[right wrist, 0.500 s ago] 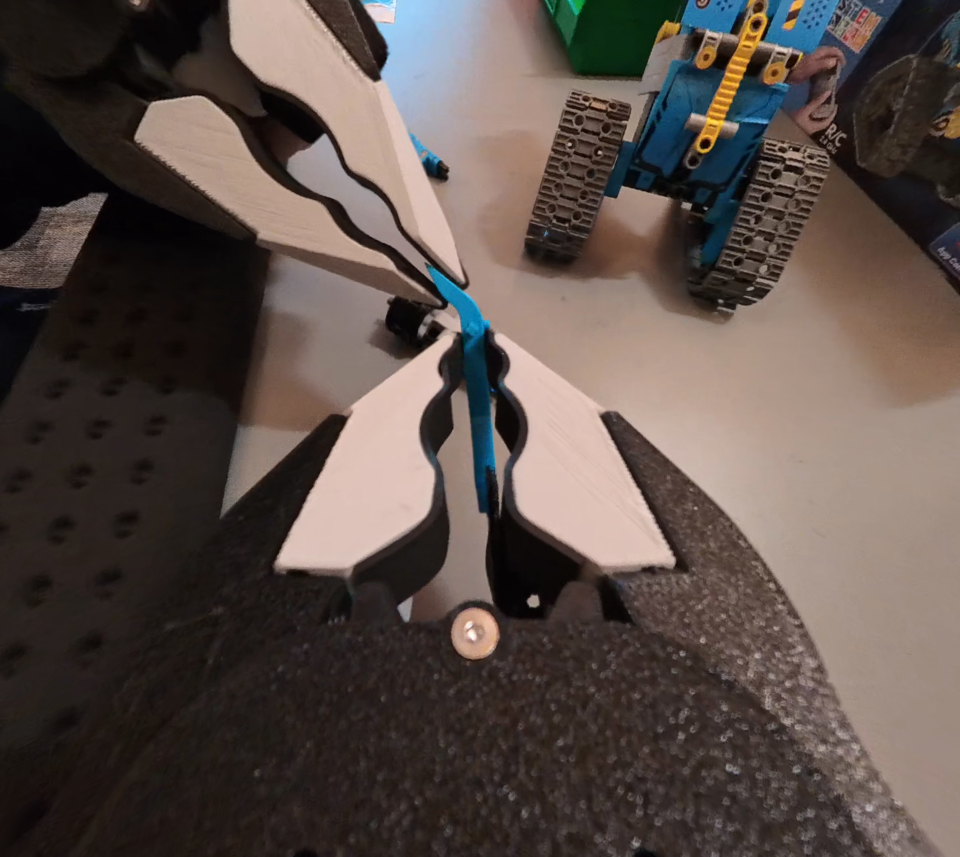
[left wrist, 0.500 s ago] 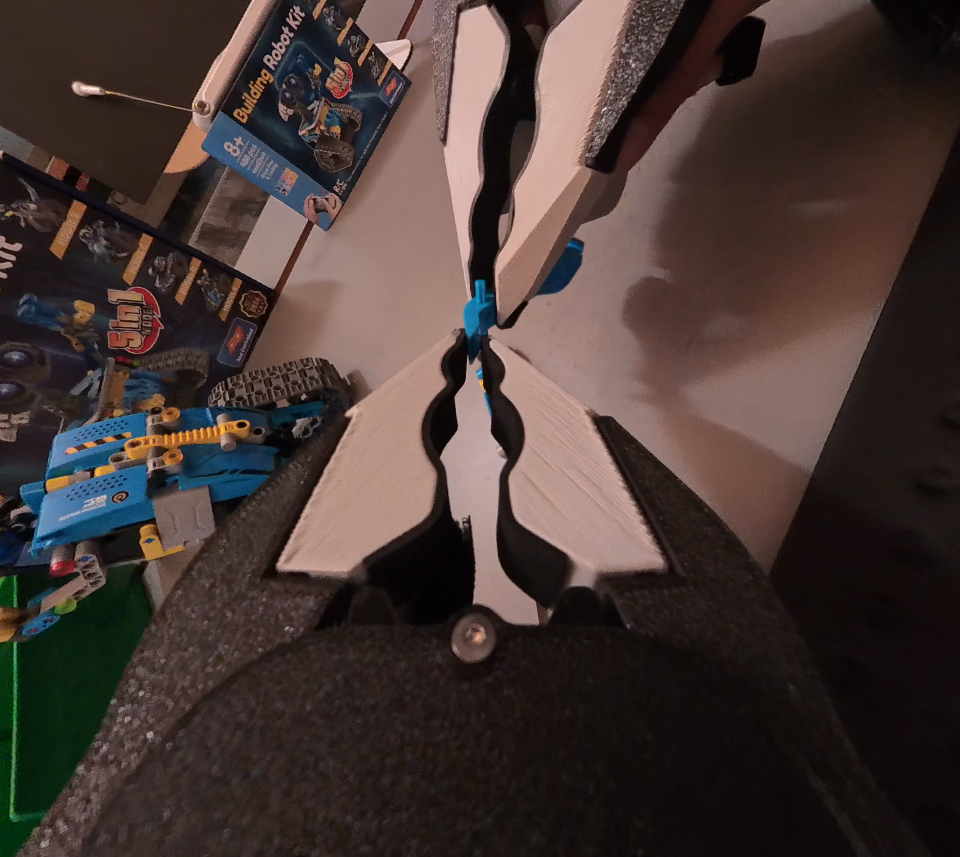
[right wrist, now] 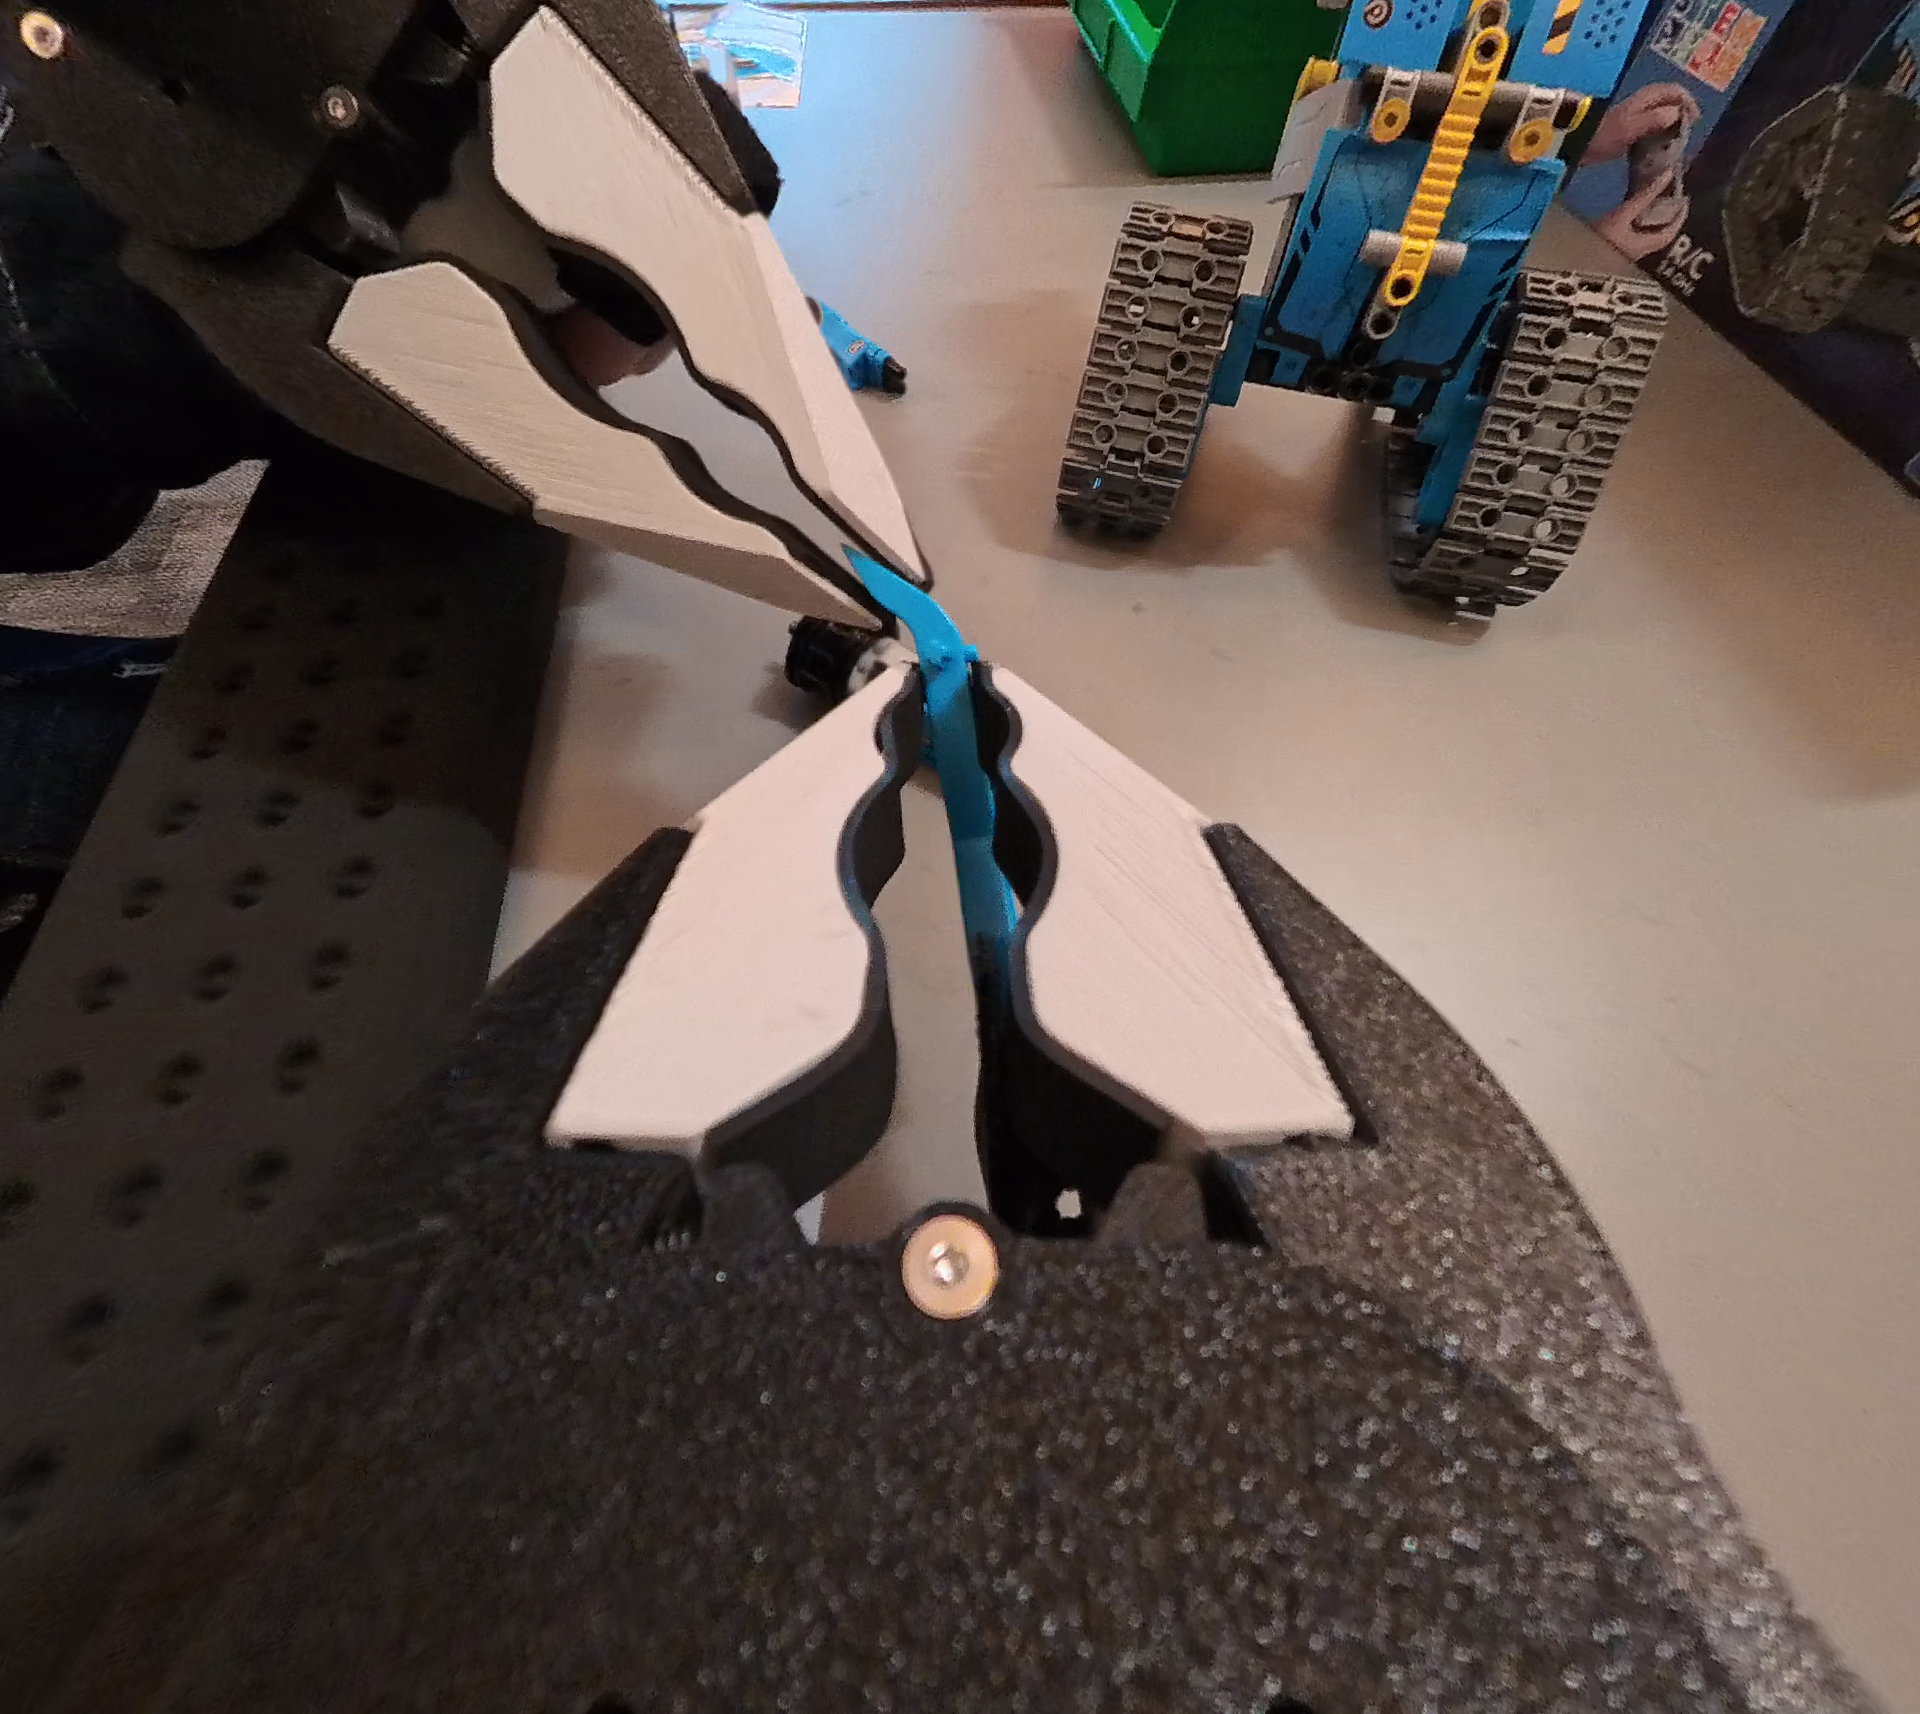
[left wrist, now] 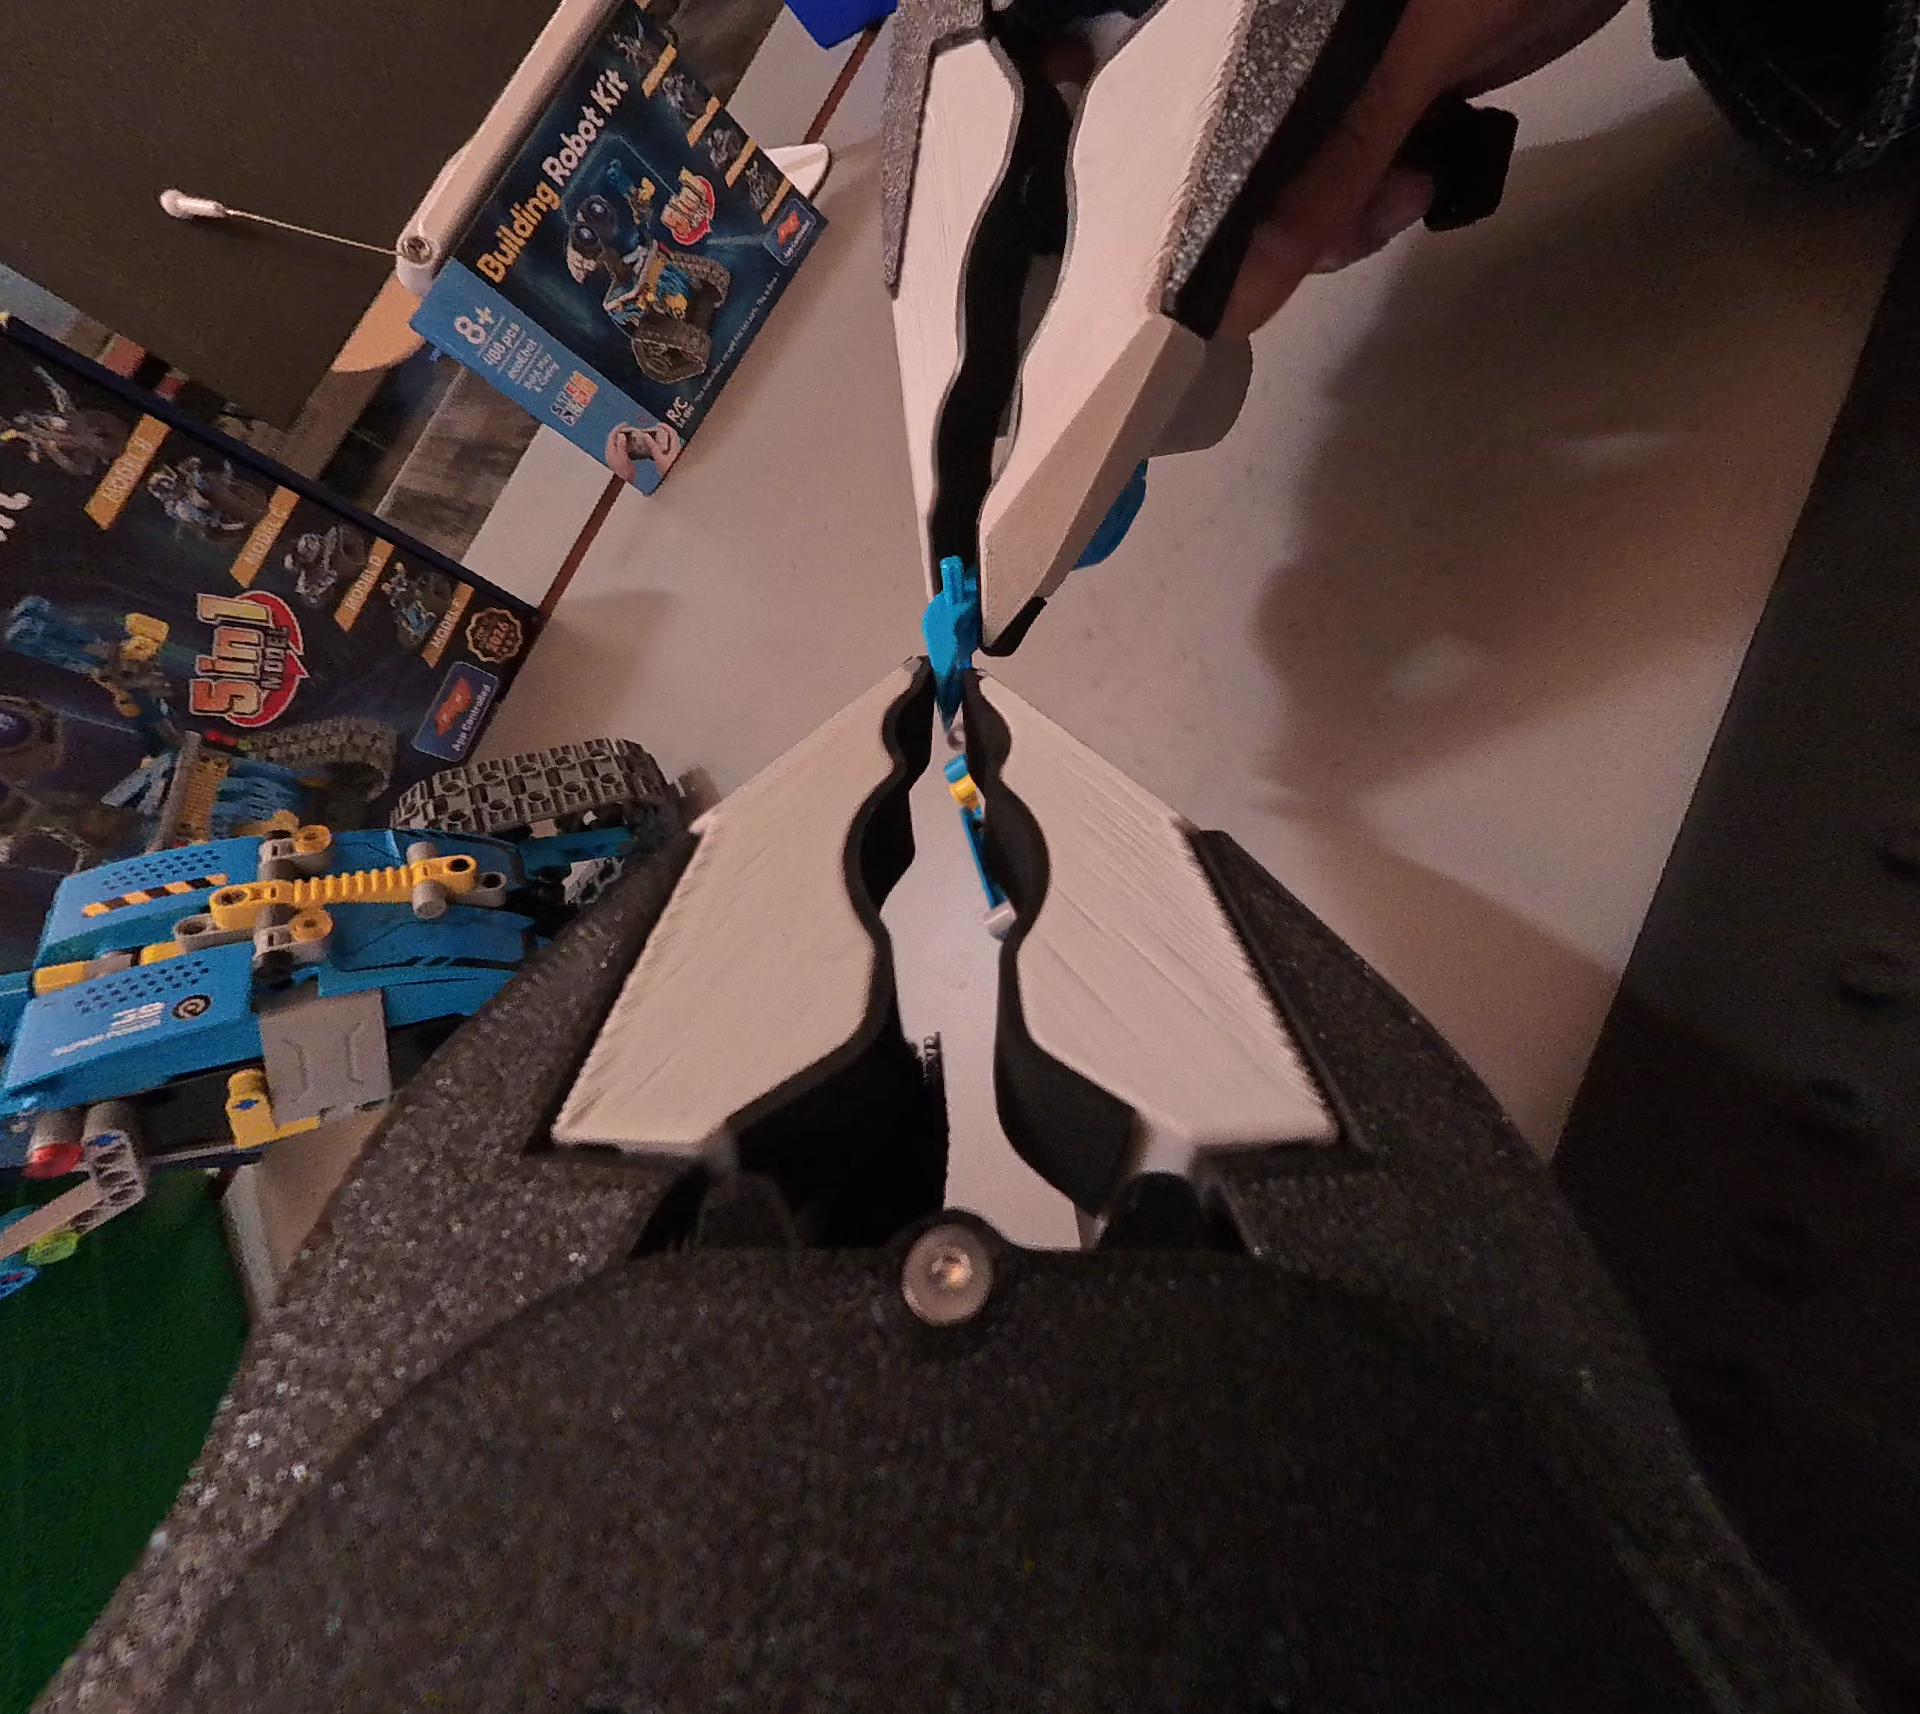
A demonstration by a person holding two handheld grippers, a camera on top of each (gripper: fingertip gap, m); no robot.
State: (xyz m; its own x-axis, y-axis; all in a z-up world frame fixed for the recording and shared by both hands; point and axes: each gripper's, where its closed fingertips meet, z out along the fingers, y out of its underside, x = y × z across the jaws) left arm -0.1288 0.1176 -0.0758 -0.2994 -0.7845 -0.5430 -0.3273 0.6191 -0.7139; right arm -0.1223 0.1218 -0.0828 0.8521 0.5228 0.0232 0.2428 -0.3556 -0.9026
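My two grippers meet tip to tip a little above the grey table (right wrist: 1351, 833). My right gripper (right wrist: 945, 682) is shut on a long, thin, curved blue plastic piece (right wrist: 971, 823) that runs back between its fingers. My left gripper (right wrist: 896, 599) comes in from the upper left and is shut on the piece's far end. In the left wrist view my left gripper (left wrist: 940, 690) pinches the blue piece (left wrist: 948, 620). There my right gripper (left wrist: 975, 630) reaches down from the top, held by a hand (left wrist: 1351, 189).
A blue tracked toy robot (right wrist: 1382, 334) (left wrist: 260, 937) stands to the right, with a green bin (right wrist: 1174, 33) and printed kit boxes (right wrist: 1787, 106) (left wrist: 613, 251) behind it. A small black part (right wrist: 826, 656) and a loose blue part (right wrist: 852, 339) lie on the table. A black perforated mat (right wrist: 208, 833) lies left. Less than 4 cm separates the two grippers' tips. The blue tracked toy robot (right wrist: 1382, 334) is about 15 cm from both grippers' fingertips. Look for it in the left wrist view (left wrist: 500, 883) too.
Almost nothing. Both grippers stay shut tip to tip on the blue piece, and both views have shifted only slightly.
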